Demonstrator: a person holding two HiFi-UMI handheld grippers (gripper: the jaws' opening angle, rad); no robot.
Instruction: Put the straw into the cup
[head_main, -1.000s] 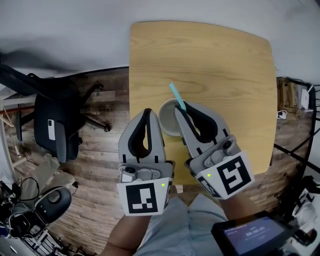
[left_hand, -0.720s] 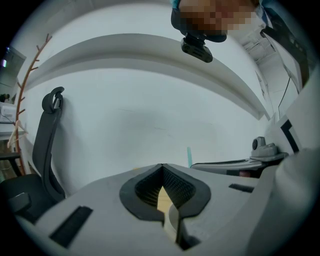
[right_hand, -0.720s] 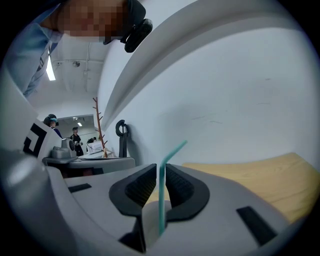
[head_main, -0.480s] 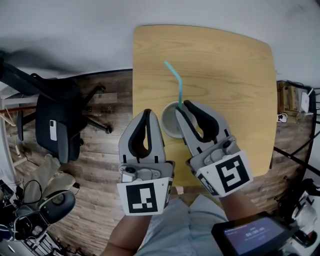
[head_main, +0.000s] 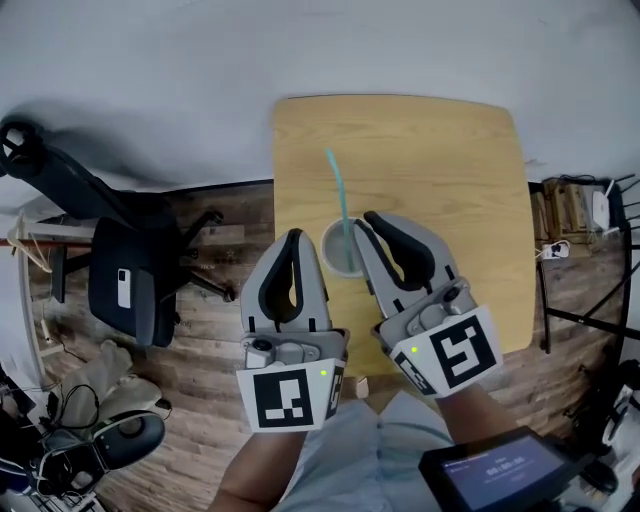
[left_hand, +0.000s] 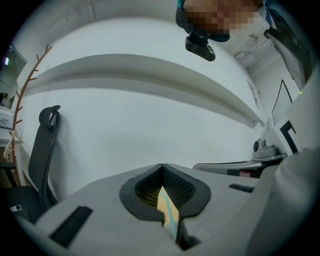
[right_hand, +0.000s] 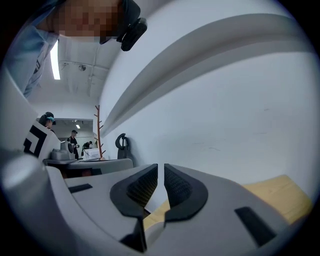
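Observation:
A white cup (head_main: 336, 260) stands near the front left of the light wooden table (head_main: 440, 160). A teal straw (head_main: 336, 190) stands in the cup and leans up toward the far left. My right gripper (head_main: 368, 218) is just right of the cup, its jaws a narrow slit apart with nothing between them (right_hand: 160, 167), and the straw is apart from it. My left gripper (head_main: 293, 236) sits left of the cup with its jaws shut and empty (left_hand: 162, 166). Through the gap below its tips a strip of the straw (left_hand: 171, 222) shows against the table (left_hand: 160, 200).
A black office chair (head_main: 125, 275) stands on the wooden floor (head_main: 210, 320) left of the table. A black frame with a shelf (head_main: 570, 205) is at the right. A dark device with a screen (head_main: 495, 470) sits low right, near the person's body.
The straw has come free of the right gripper and now stands in the cup. The head camera has pulled back, so the table looks smaller. Both grippers keep their places beside the cup.

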